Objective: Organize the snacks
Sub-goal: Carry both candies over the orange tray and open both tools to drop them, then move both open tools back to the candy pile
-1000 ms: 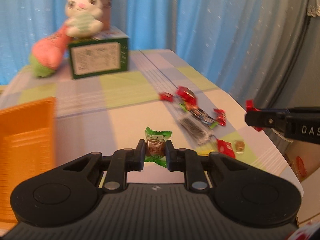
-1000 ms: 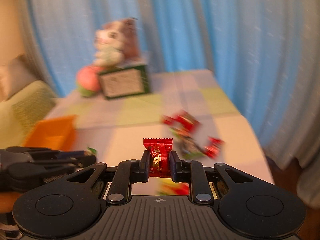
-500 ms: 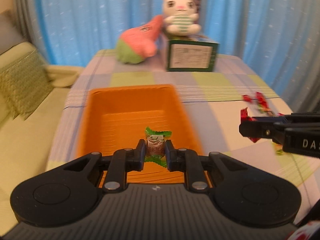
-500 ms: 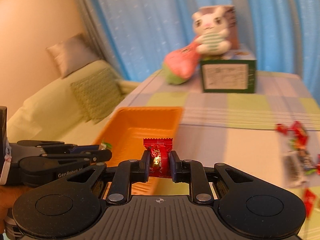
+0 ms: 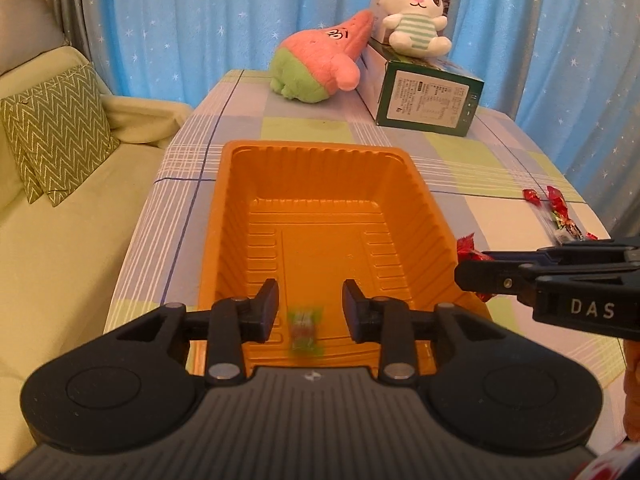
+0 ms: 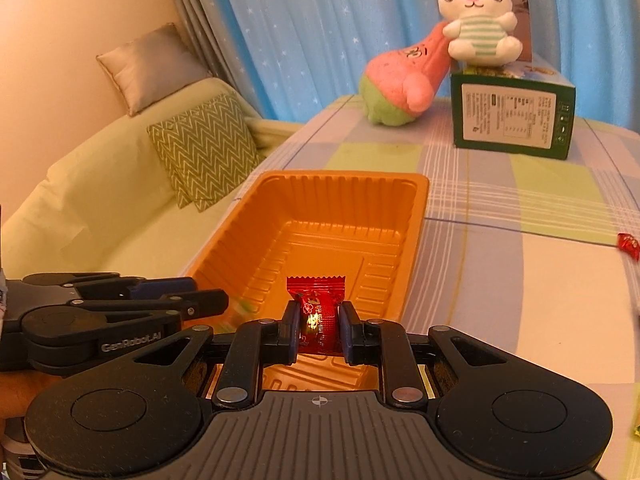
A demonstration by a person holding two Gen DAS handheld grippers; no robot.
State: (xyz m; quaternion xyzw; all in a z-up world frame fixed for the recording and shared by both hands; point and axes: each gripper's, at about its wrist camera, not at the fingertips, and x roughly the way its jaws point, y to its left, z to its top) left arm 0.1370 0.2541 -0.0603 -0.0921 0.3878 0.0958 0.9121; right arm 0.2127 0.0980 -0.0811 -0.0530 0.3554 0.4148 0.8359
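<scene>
Left fingers (image 5: 270, 305) opening off green candy (image 5: 305, 330) over orange tray (image 5: 320, 216); right fingers (image 6: 291, 322) clamp red candy (image 6: 318, 316)

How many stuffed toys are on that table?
2: a white plush bunny sitting on the green cardboard box, and a pink-and-green plush star leaning beside it. None looks hidden.

- Orange tray (image 5: 320, 168): ribbed plastic, on the checked cloth.
- Green-wrapped candy (image 5: 306, 330): blurred, inside the tray's near end.
- Red-wrapped candy (image 6: 319, 316): upright, above the tray.
</scene>
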